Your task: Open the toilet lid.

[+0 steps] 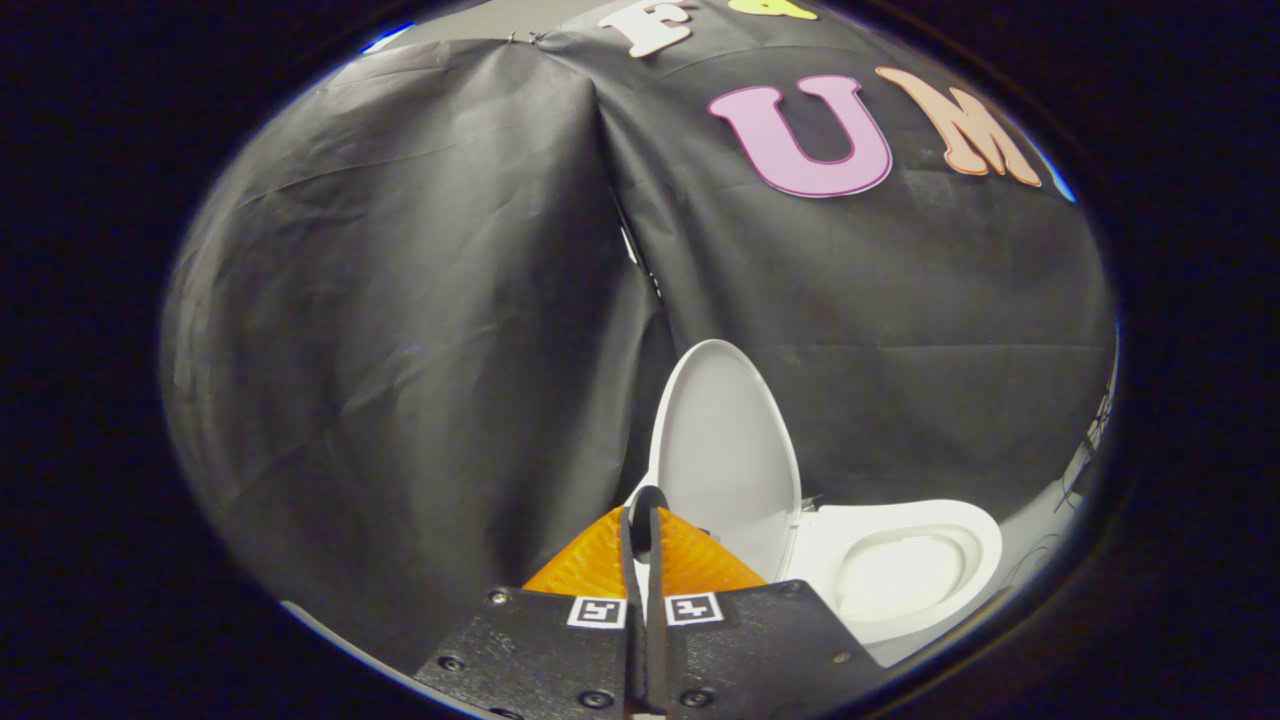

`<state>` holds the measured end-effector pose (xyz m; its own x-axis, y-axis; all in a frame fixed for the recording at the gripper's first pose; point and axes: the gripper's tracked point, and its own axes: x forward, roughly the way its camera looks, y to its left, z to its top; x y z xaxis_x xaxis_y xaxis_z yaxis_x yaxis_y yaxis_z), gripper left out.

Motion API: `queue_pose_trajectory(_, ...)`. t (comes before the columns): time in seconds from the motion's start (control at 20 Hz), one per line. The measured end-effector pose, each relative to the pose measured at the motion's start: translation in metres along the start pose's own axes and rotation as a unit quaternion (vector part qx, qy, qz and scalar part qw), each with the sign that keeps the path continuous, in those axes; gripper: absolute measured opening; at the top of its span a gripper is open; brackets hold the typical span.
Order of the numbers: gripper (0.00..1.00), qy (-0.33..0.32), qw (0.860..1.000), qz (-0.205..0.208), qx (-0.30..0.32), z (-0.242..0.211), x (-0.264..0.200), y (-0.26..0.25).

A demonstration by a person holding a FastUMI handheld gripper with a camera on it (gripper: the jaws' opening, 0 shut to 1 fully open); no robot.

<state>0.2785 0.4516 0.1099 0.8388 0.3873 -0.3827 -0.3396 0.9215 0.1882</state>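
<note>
The white toilet lid (725, 450) stands raised, nearly upright, against the black cloth wall. To its right lies the white toilet seat (975, 535) around the open bowl (895, 575). My gripper (645, 512) sits low, in front of the lid's lower left edge, with its fingers (598, 562) drawn together and only a thin slit between them. I see nothing held between them. The fingertips overlap the lid's bottom corner, and I cannot tell whether they touch it.
The black cloth wall (400, 350) hangs close behind the toilet and folds into a corner (610, 230) just left of the lid. A strip of pale floor (1040, 535) shows to the right of the bowl.
</note>
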Motion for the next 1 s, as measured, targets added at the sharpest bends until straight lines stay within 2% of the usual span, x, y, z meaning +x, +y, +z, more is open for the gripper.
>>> queue_pose_trajectory(0.3, 0.00, 0.001, 1.000, 0.000, -0.022, 0.002, -0.002, 0.000)
queue_pose_trajectory(0.4, 0.03, 0.000, 1.000, 0.005, -0.019, -0.001, 0.001, 0.001)
queue_pose_trajectory(0.55, 0.13, -0.005, 1.000, 0.013, -0.009, 0.000, -0.001, 0.004)
queue_pose_trajectory(0.65, 0.16, -0.013, 0.999, 0.036, 0.003, 0.002, -0.004, 0.009)
queue_pose_trajectory(0.8, 0.33, -0.030, 0.998, 0.049, 0.018, 0.006, -0.012, 0.011)
queue_pose_trajectory(1.0, 0.37, -0.062, 0.997, 0.049, 0.012, 0.022, -0.022, -0.004)
